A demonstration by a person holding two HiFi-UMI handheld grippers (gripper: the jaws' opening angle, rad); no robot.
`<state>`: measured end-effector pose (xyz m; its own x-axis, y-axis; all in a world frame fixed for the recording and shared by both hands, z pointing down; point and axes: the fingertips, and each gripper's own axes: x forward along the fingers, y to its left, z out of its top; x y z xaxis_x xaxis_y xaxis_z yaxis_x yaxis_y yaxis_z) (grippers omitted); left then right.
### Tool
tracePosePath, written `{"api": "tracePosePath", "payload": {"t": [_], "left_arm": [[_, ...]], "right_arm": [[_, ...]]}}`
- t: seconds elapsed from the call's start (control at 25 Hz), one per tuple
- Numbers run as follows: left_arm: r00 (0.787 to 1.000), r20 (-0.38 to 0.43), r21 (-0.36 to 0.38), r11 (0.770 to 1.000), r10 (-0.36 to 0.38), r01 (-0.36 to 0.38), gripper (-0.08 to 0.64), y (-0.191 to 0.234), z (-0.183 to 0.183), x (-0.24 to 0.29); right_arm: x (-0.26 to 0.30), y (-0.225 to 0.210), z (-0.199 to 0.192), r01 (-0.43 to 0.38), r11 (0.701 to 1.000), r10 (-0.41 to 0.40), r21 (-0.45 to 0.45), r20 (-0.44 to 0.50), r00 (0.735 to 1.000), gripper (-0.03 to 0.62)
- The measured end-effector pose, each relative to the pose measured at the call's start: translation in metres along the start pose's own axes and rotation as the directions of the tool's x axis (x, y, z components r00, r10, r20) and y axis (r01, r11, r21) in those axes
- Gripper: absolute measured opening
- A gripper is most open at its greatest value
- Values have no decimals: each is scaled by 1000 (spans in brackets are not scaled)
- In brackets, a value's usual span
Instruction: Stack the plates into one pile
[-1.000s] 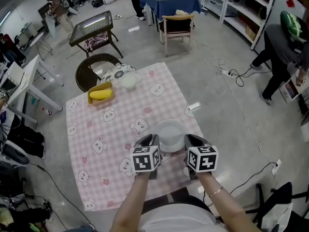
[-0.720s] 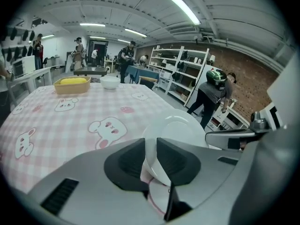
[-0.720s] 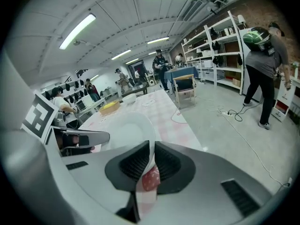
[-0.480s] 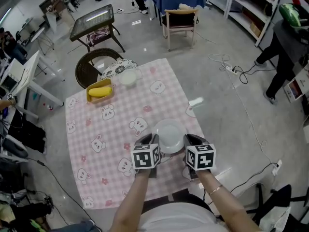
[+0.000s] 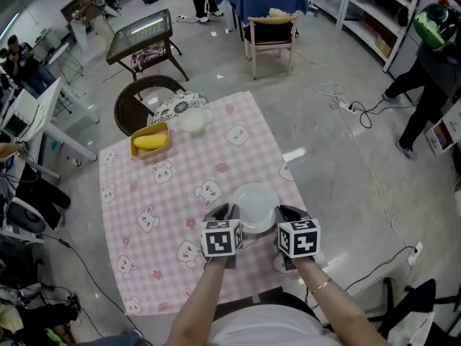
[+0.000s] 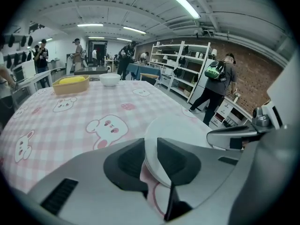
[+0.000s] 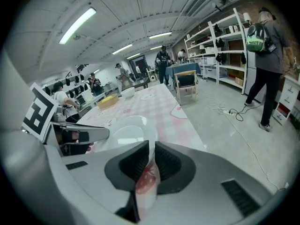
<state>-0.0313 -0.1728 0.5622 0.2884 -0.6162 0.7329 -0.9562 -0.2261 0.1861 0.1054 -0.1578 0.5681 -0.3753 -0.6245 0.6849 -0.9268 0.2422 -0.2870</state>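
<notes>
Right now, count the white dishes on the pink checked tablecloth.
2. A white round plate at the tablecloth's near edge; a small white bowl at the far end, beside the yellow tray. More plates may hide beneath the first.

I'm working in what looks like a big open lab or workshop: a bare concrete floor [image 5: 338, 164], metal shelves [image 5: 374, 13] by a brick wall [image 6: 251, 67], strip lights [image 6: 180, 1] overhead, desks [image 5: 39, 110] with computers, loose cables [image 5: 349, 107], and people [image 5: 432, 71] standing about.
</notes>
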Motion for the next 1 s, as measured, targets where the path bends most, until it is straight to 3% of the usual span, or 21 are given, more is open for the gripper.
{"api": "tracePosePath", "payload": {"t": [0.52,1.0], "left_arm": [[1000,28,-10,1000,11,-10,104,2,-4,-9],[978,206,13,999,30,-33,77,-8,25,-53]], "right_arm": [[-6,-3,-3,-2,1000,2,-9,47,999,77],[-49,6,30,-37,998,46,-50,207,977,44]]}}
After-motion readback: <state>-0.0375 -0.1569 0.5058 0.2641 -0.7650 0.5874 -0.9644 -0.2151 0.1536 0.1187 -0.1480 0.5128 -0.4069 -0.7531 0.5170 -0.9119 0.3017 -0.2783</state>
